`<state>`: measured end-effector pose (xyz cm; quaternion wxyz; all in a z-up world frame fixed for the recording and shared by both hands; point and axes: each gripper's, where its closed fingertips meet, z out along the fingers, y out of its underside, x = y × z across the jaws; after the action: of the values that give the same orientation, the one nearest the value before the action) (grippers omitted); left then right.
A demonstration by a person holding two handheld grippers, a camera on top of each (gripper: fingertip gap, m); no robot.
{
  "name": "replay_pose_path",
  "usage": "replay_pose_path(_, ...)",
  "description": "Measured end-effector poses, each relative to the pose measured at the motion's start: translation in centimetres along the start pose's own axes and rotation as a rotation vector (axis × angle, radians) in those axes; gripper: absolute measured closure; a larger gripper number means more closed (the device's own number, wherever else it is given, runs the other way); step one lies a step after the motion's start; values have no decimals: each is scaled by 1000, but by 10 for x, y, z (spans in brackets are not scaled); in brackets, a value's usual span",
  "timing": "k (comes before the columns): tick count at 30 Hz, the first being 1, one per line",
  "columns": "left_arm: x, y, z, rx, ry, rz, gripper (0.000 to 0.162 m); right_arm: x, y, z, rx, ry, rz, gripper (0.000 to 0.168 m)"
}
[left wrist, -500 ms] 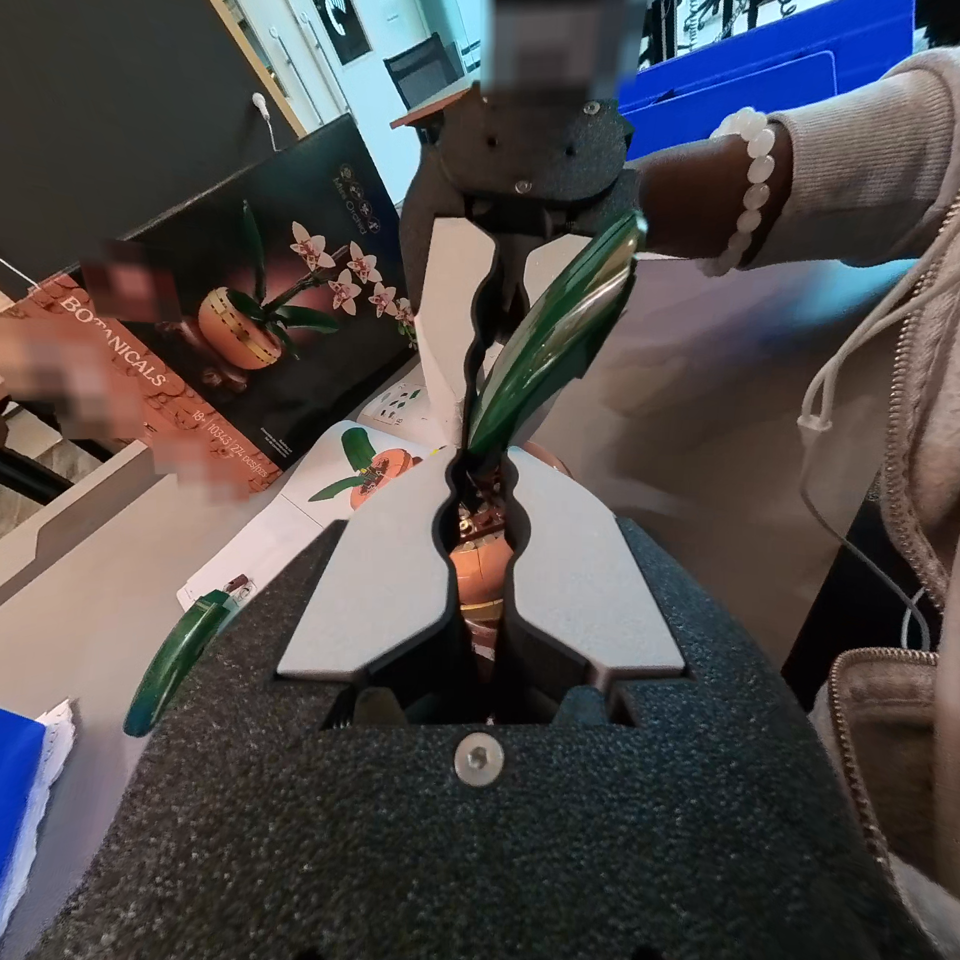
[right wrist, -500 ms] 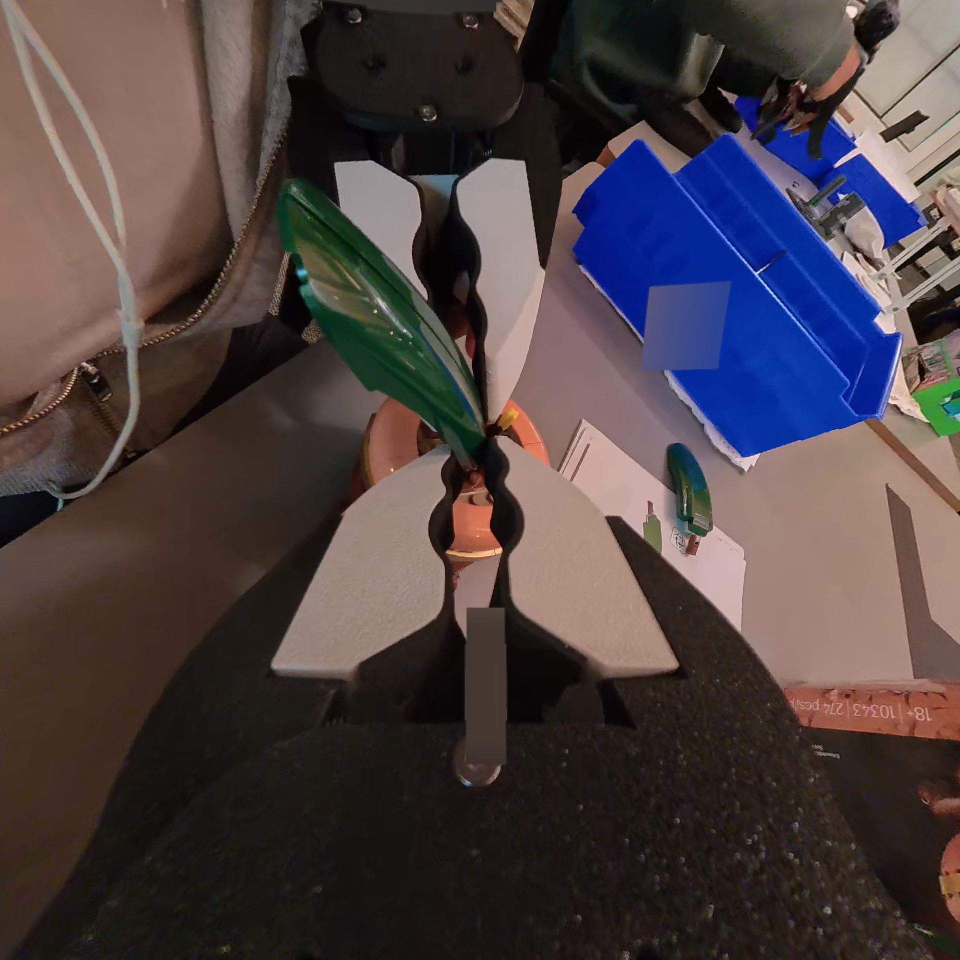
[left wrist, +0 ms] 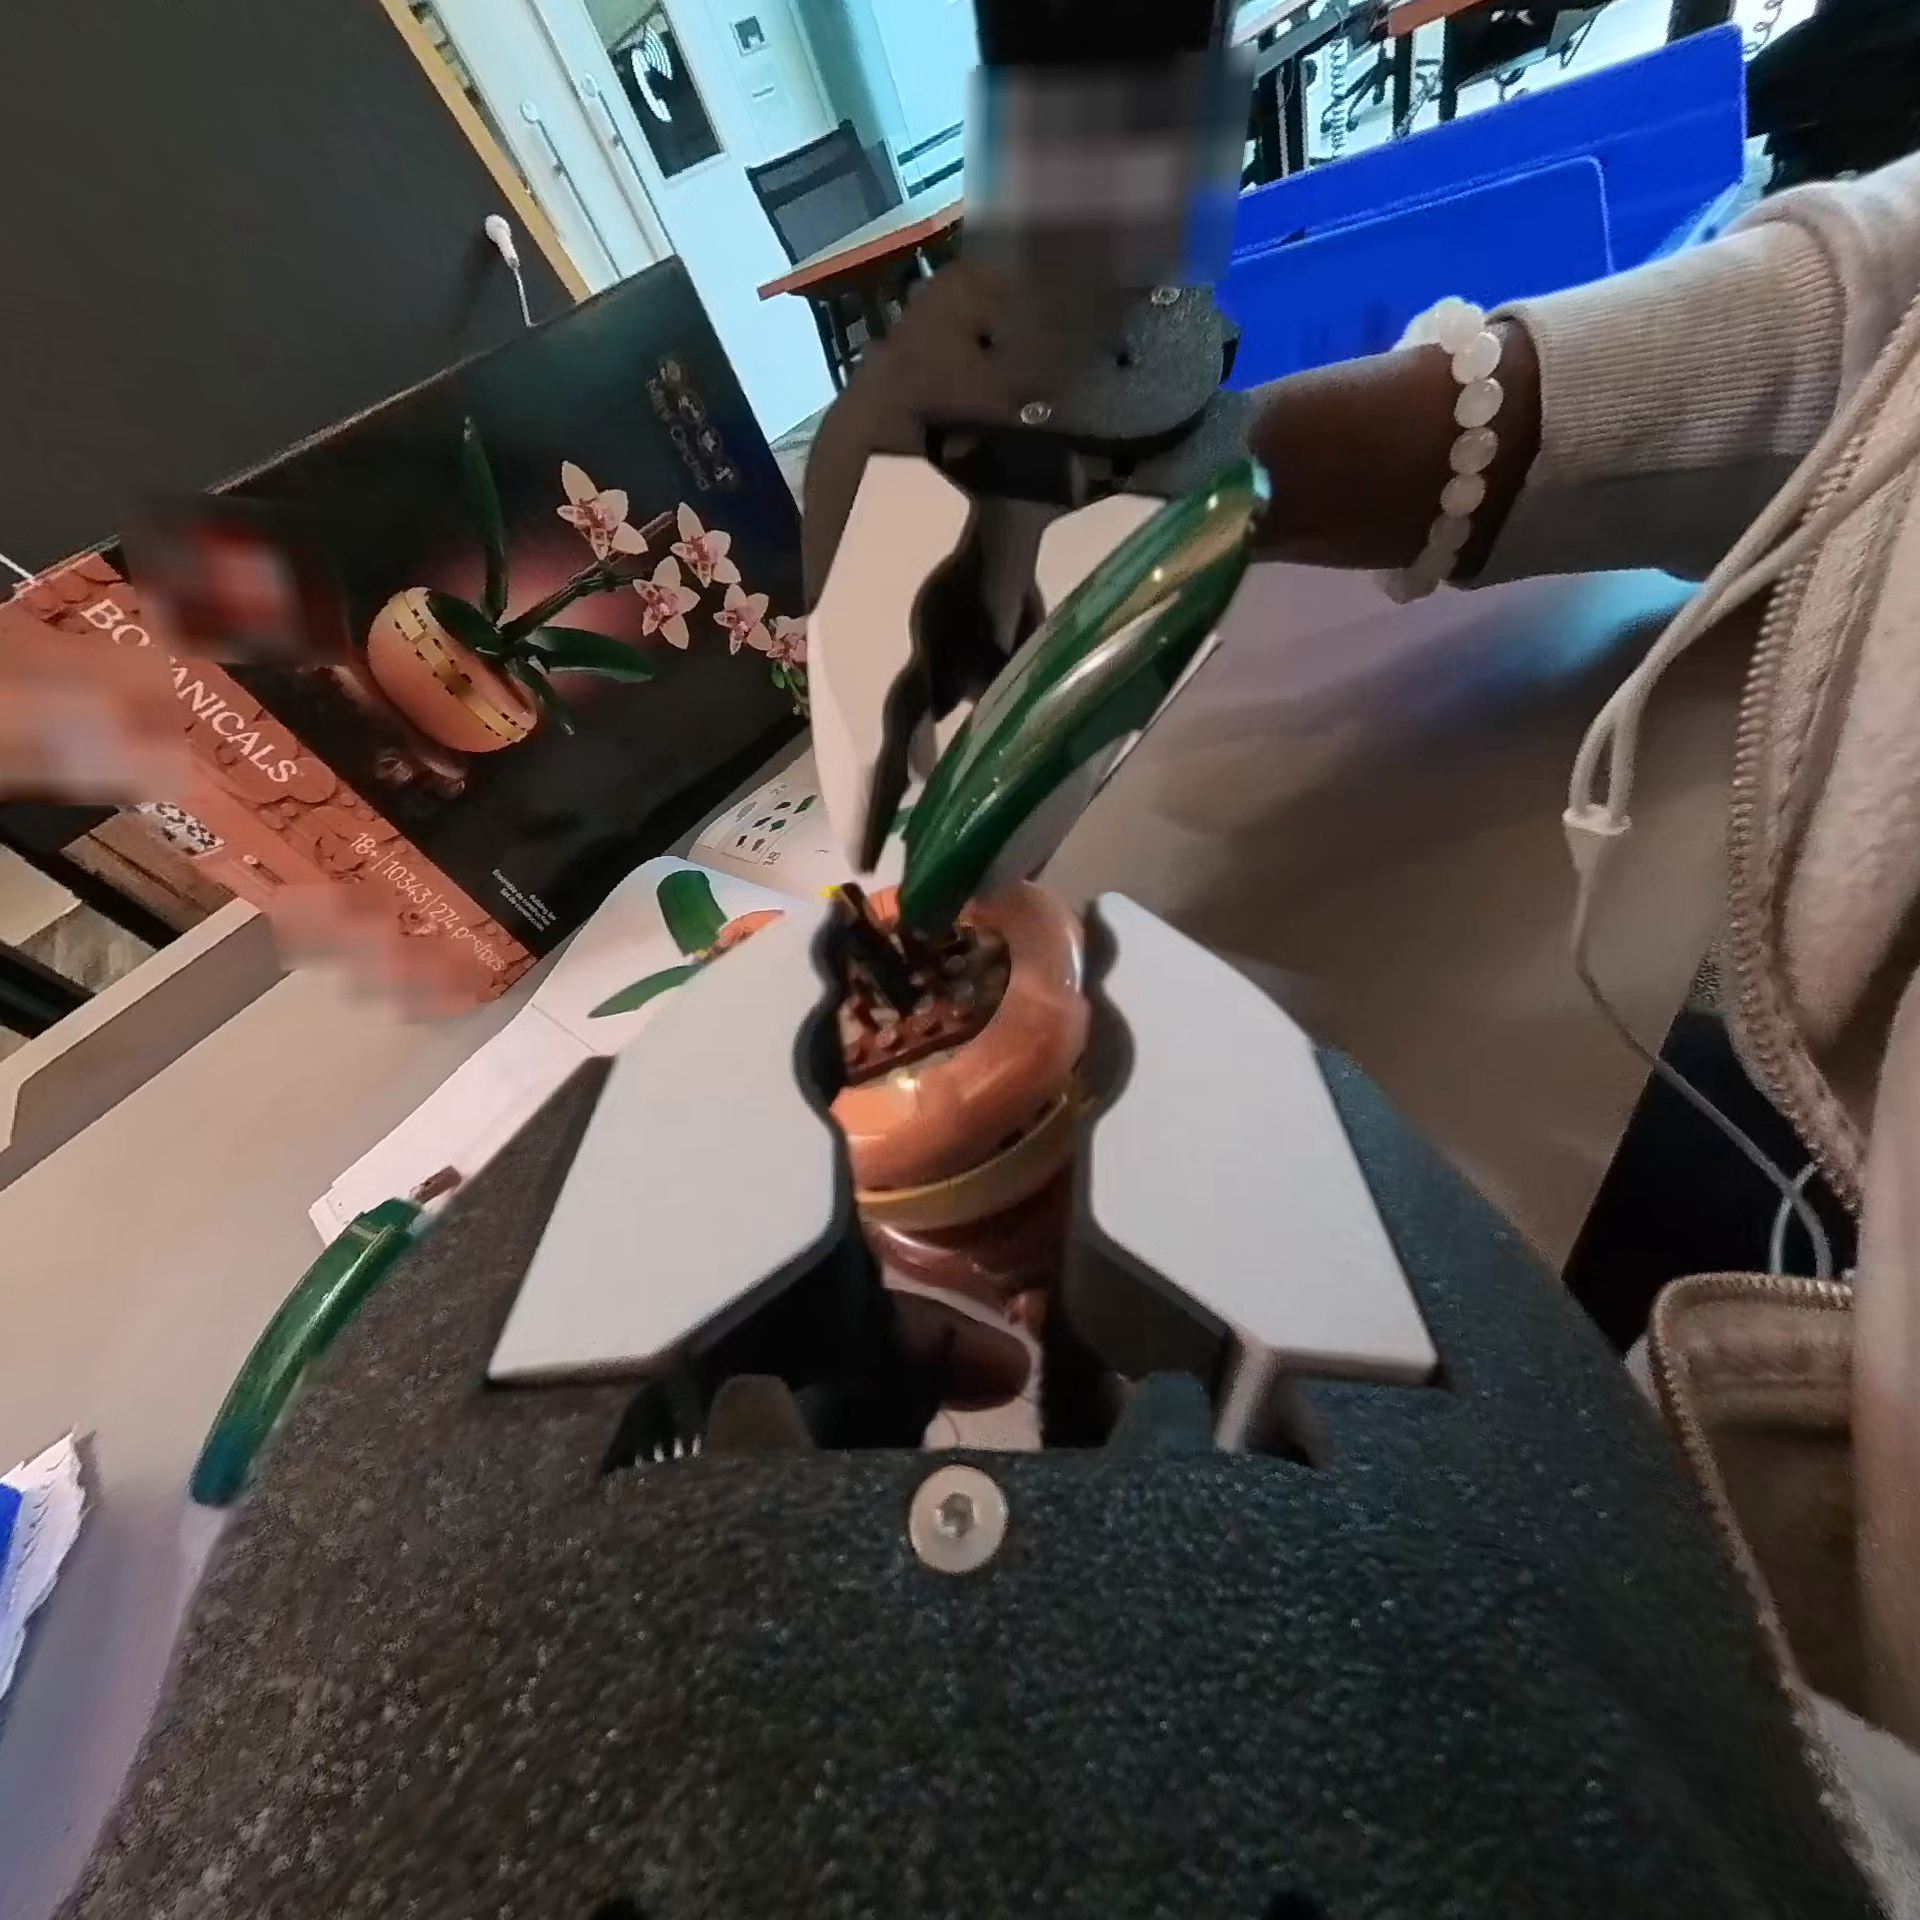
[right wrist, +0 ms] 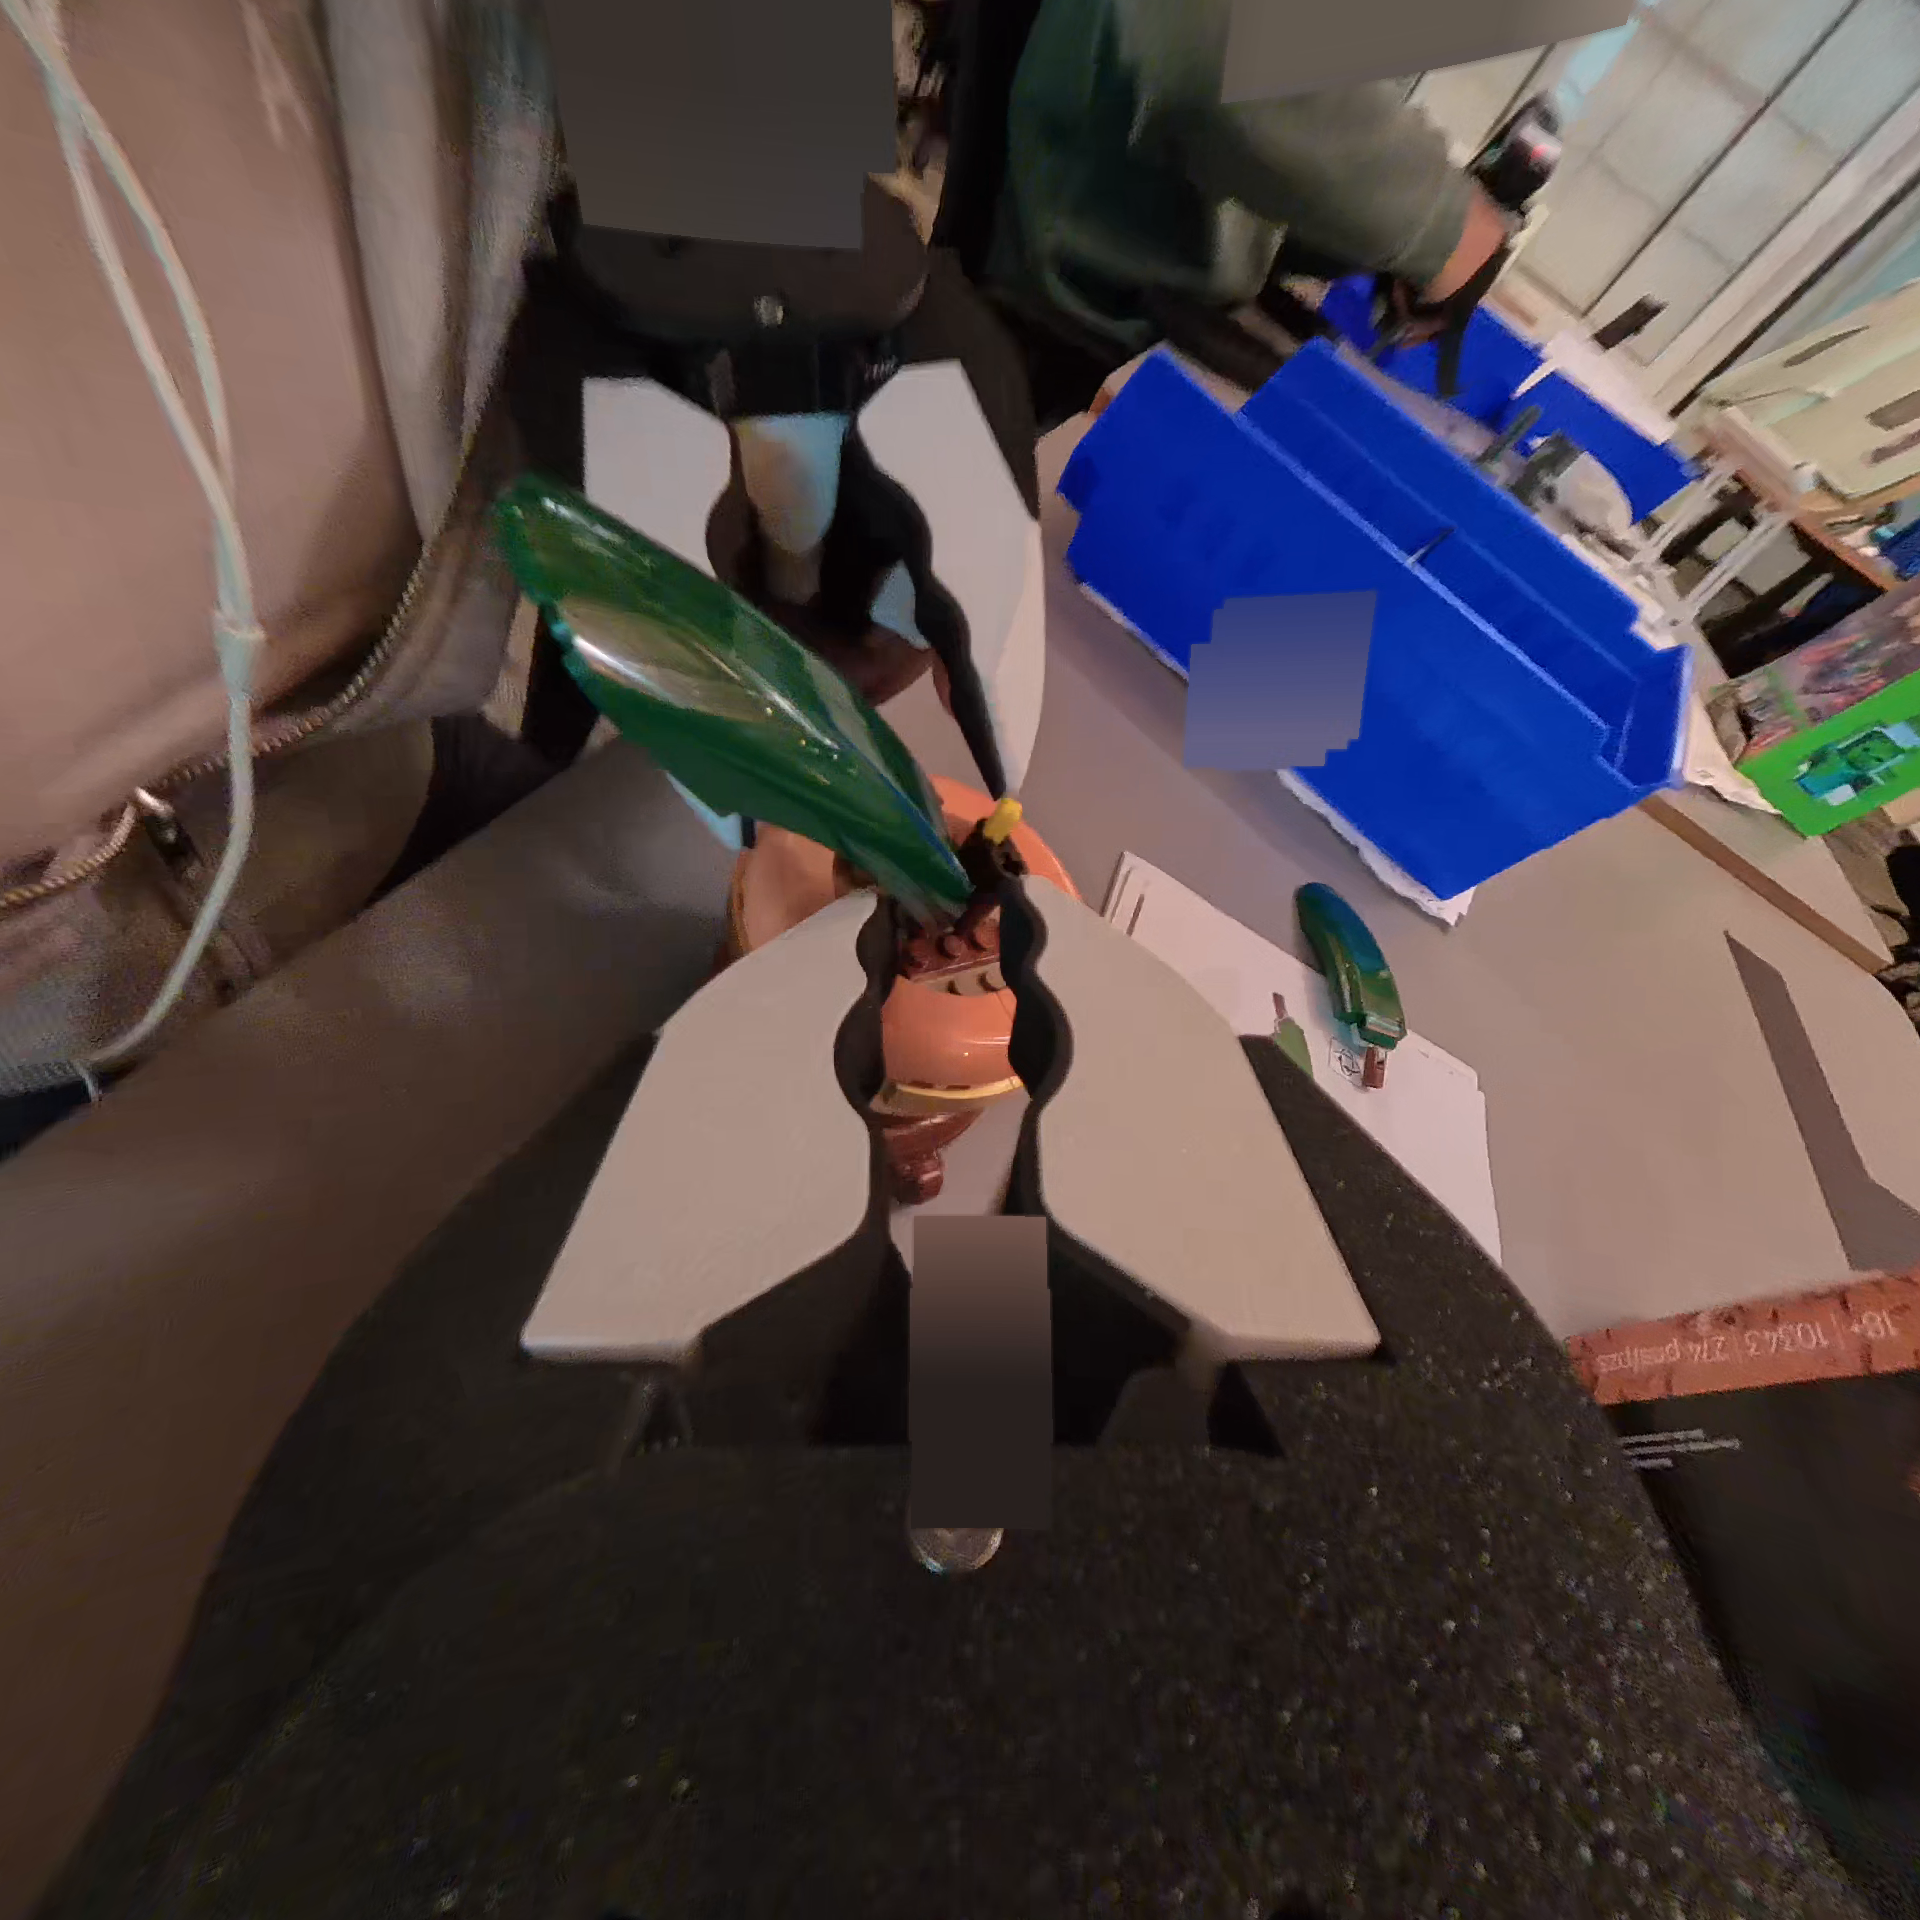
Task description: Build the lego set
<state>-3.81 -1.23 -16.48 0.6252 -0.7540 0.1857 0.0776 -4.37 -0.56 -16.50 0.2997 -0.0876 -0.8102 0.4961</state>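
Terracotta-coloured, the lego pot (left wrist: 961, 1049) sat on the grey tabletop (right wrist: 1621, 997) between our two tools. Our left tool (left wrist: 956, 956) stood wide around it, seemingly not touching, through the blur. Our right tool (right wrist: 951, 914) was narrow near the green leaf (right wrist: 727, 696); a second leaf (right wrist: 1351, 966) lay on the booklet (right wrist: 1444, 1122).

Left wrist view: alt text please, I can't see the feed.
The left gripper, grey-fingered, stands open either side of a terracotta brick-built pot with a dark green leaf rising from its top. A second green leaf lies at lower left.
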Motion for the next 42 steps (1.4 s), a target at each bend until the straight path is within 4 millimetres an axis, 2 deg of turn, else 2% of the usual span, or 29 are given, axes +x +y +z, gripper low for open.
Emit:
replay_pose_path(2, -4, 2, -5, 2, -8, -12, 119, 3, -7, -9, 69, 38, 25, 150)
replay_pose_path(4, -7, 2, -10, 20, -6, -33, 121, 3, -7, -13, 65, 71, 15, 150)
replay_pose_path(7, -9, 6, -13, 6, -10, 7, 131, -2, -6, -8, 42, 80, -6, 149)
replay_pose_path(10, -11, 13, -12, -20, -15, 52, 133, 1, -4, -3, 24, 121, -25, 142)
replay_pose_path(14, -17, 15, -18, 8, 68, 20, 126, 2, -7, -6, 51, 173, 9, 140)
replay_pose_path(17, -26, 20, -24, 42, 149, -70, 120, 3, -17, -11, 128, 264, 103, 137)
replay_pose_path(19, -29, 25, -24, 73, 220, -144, 109, 9, -12, -15, 121, 373, 222, 137)
replay_pose_path(21, -27, 26, -22, 100, 291, -184, 98, 7, -5, -19, 121, 474, 408, 145)
replay_pose_path(23, -21, 27, -20, 116, 367, -157, 93, -4, 1, -18, 133, 553, 588, 155)
replay_pose_path(26, -15, 22, -19, 160, 443, -145, 98, -17, 1, -11, 146, 661, 696, 159)
replay_pose_path(30, -8, 22, -19, 145, 439, -125, 117, -8, 15, -5, -27, 857, 653, 160)
replay_pose_path(35, 11, 22, -24, 110, 396, -63, 112, -3, 12, 1, 20, 844, 683, 158)
replay_pose_path(37, 12, 22, -26, 105, 411, -85, 108, -3, 9, 4, 52, 796, 677, 156)
replay_pose_path(40, -11, 28, -25, 89, 372, -85, 101, 0, 10, 6, 75, 756, 692, 157)
replay_pose_path(42, -18, 34, -22, 67, 419, -71, 94, 3, 15, 8, 47, 743, 689, 157)
